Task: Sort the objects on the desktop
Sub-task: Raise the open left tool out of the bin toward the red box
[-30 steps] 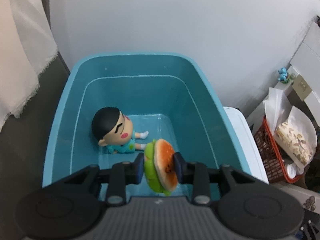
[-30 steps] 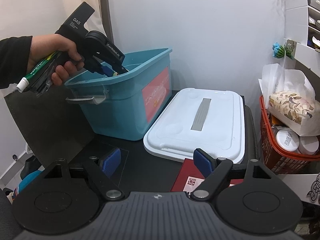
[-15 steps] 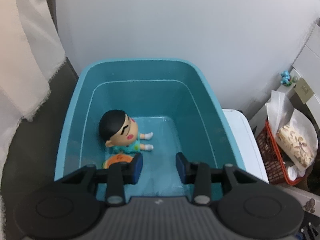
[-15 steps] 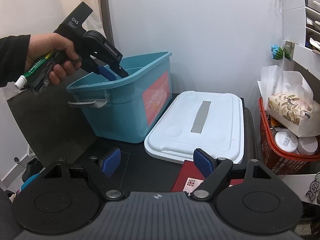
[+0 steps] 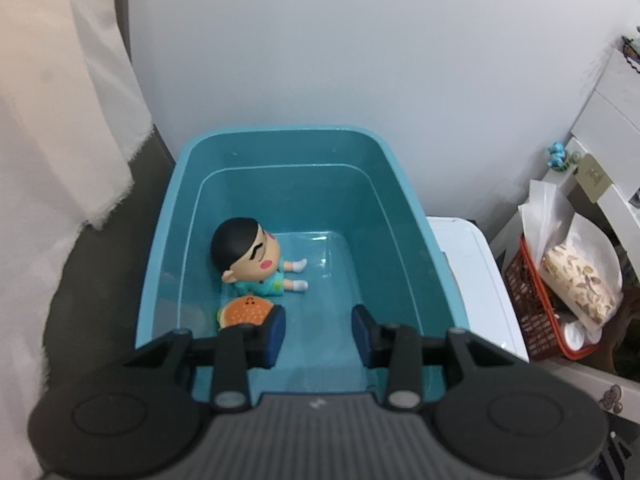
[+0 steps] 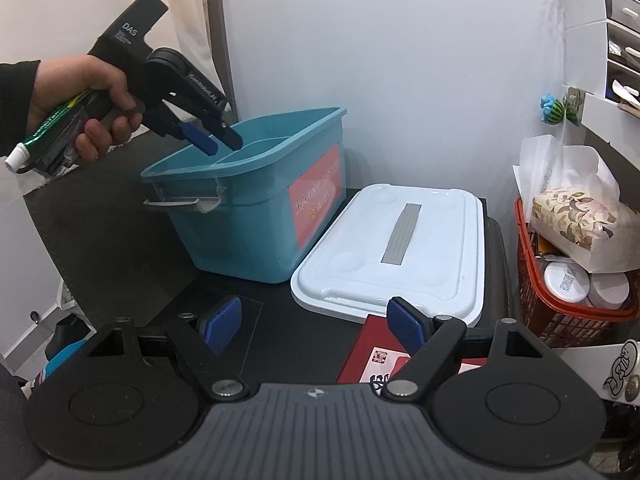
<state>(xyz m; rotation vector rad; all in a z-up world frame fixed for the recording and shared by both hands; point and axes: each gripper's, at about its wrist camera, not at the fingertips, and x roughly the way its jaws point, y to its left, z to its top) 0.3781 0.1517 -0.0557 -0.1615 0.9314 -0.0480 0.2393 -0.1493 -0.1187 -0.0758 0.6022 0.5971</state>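
So the left tongs [image 5: 318, 334] hang over the near end of the teal plastic storage bin [image 5: 168, 240], spread wide with nothing between them. The little orange toy burger [image 5: 244, 311] lies flat on the bin floor, right beside the black-haired cartoon boy figurine [image 5: 252, 258]. Right tongs [image 6: 316, 326] are gaping too, empty, low over the black bench [image 6: 304, 332], near the white plastic bin lid [image 6: 400, 248] next to the bin.

Your left gripper [image 5: 318, 334] hangs empty, jaws apart, over the teal bin [image 5: 168, 240]; the burger toy [image 5: 244, 311] lies beyond your left jaw, touching the doll [image 5: 256, 258].
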